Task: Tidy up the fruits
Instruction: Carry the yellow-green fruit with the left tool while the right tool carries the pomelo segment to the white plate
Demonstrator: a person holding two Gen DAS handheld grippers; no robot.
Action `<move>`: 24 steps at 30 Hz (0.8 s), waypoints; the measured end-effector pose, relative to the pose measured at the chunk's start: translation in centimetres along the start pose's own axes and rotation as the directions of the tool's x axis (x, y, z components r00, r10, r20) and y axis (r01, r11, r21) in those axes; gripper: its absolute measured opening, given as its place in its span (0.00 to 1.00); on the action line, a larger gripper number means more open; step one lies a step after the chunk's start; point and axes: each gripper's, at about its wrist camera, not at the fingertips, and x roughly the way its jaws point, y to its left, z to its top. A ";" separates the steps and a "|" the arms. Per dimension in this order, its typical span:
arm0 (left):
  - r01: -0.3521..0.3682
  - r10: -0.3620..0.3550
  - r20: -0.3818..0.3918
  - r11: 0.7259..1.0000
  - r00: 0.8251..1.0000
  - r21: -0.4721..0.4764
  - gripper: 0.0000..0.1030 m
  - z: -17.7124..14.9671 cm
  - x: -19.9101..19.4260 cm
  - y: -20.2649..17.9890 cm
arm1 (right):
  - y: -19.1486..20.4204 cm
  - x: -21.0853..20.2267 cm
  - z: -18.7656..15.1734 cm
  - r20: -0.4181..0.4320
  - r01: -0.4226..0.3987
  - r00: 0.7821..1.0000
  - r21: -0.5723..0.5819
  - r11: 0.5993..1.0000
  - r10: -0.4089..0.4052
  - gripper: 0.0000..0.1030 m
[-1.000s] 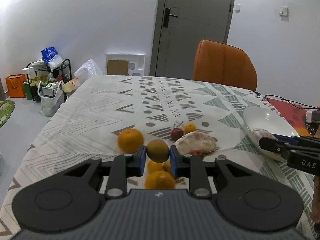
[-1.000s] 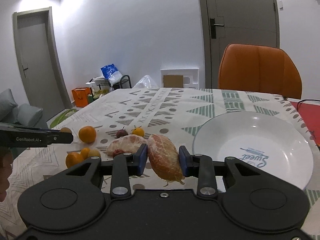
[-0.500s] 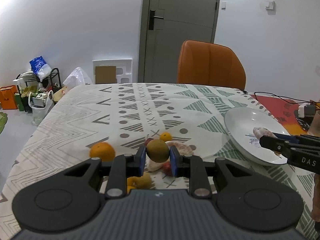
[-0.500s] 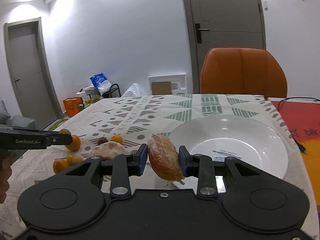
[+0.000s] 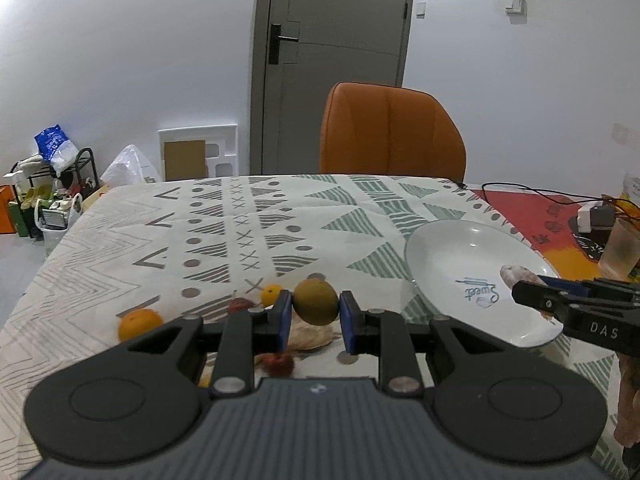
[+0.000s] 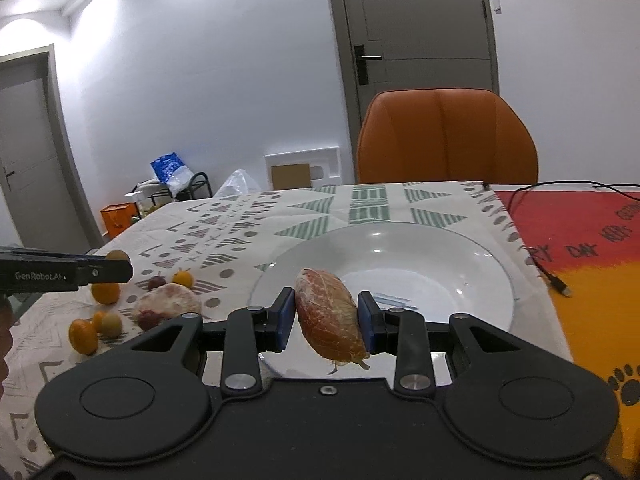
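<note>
The left gripper [image 5: 315, 314] is clamped on a round olive-green fruit [image 5: 315, 301], hiding part of the scattered oranges (1 clear) [image 5: 139, 323]. Rightward, the right gripper [image 6: 326, 322] pinches a peeled pinkish pomelo segment [image 6: 331, 323] over the white ceramic plate's [image 6: 460, 276] near rim, its lettering partly hidden.

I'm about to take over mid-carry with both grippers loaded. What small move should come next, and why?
Probably lower the right gripper a little further over the plate and open it. It is shut on a peeled pomelo piece that hangs over the plate's near rim, and the plate is bare. The left gripper, shut on a green fruit, sits short of the plate and can follow.
</note>
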 end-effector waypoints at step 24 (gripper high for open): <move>0.094 -0.093 -0.017 0.993 0.996 0.069 0.23 0.7 3.1 -6.1 | -4.0 -1.1 -0.8 0.015 0.108 0.994 0.059 0.992 -0.109 0.53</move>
